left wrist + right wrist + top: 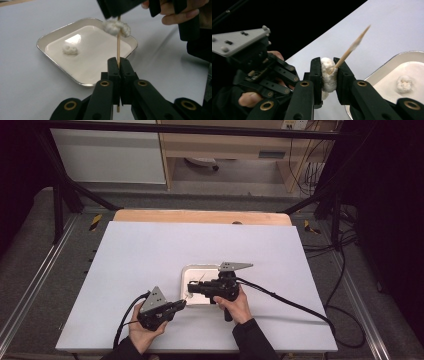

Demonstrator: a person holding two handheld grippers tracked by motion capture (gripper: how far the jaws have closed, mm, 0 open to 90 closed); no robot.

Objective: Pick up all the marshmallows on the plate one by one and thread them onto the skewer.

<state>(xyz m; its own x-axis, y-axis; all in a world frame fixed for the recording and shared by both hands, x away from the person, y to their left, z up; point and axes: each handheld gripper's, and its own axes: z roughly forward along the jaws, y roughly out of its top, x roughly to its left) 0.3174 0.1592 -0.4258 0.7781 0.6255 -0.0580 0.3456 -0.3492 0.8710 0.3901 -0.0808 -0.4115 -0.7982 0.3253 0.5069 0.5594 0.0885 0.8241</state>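
My left gripper (pixel 119 61) is shut on the lower part of a thin wooden skewer (pixel 118 45), which stands upright over the near corner of a small metal tray (pixel 50 37). Threaded on the skewer is a white soft lump (pixel 116 27). My right gripper (pixel 329 65) is shut on that lump (pixel 328 75), and the skewer's pointed tip (pixel 357 42) sticks out past the jaws. A second white lump (pixel 70 49) lies in the tray. In the high view the left gripper (pixel 181 304) and right gripper (pixel 192 287) meet at the tray's near left corner (pixel 186 296).
The tray (pixel 200 269) sits near the middle of a white table top (pixel 150 250) with a wooden strip at its far edge. Cables trail from both grippers toward the near and right edges. Dark frame bars stand around the table.
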